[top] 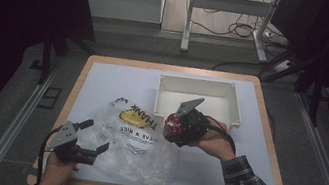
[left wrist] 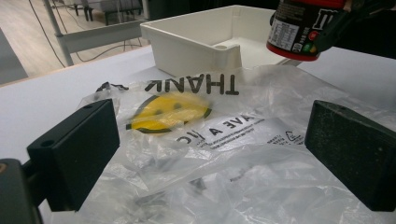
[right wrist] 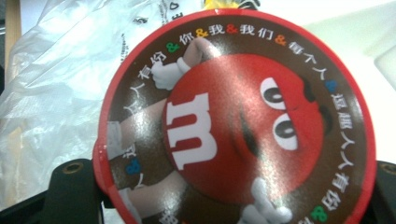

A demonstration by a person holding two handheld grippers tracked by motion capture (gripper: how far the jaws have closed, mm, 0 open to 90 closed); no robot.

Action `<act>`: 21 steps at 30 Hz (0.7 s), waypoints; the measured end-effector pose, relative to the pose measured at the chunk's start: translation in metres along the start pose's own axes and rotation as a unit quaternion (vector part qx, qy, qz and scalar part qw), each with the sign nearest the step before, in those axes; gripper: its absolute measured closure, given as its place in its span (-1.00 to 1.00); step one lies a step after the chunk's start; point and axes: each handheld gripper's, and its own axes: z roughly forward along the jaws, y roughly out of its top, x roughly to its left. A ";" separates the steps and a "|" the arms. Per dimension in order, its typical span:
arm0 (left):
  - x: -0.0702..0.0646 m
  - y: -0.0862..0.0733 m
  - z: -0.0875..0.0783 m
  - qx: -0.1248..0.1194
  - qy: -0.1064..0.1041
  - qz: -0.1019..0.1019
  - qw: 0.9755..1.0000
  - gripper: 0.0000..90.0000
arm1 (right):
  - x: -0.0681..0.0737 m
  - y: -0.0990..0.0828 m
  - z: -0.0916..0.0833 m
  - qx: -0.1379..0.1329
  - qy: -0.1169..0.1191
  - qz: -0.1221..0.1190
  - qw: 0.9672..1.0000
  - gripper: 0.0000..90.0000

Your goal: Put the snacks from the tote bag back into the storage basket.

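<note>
Now: candy tub (top: 173, 123) clamped in right gripper (top: 178, 127)
Just beside white bin (top: 235, 109), above plastic bag (top: 136, 143); left gripper (top: 93, 135) spread apart at bag's edge

overhead view, gripper views share bag (left wrist: 210, 154)

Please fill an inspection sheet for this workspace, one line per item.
Surface: table, pale top, wood edge.
Job's things: candy tub held above the table beside the white bin; plastic bag lies crumpled.
Clutter: nothing seen.
Grippers: right gripper shut on the tub; left gripper open at the bag's edge.
Cables: one trails from each gripper; more on the floor behind.
Surroundings: metal frame, dark floor.
</note>
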 end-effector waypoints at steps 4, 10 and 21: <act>0.000 0.000 0.000 0.000 0.000 0.001 1.000 -0.93 | -0.007 0.001 0.000 -0.002 -0.002 0.003 1.000 -0.43; 0.000 0.000 0.000 0.001 0.000 0.002 1.000 -0.93 | -0.015 0.002 -0.001 -0.002 -0.003 0.004 1.000 -0.43; -0.001 0.000 0.001 0.004 0.000 0.006 1.000 -0.93 | -0.027 -0.001 0.004 -0.003 -0.004 0.019 1.000 -0.43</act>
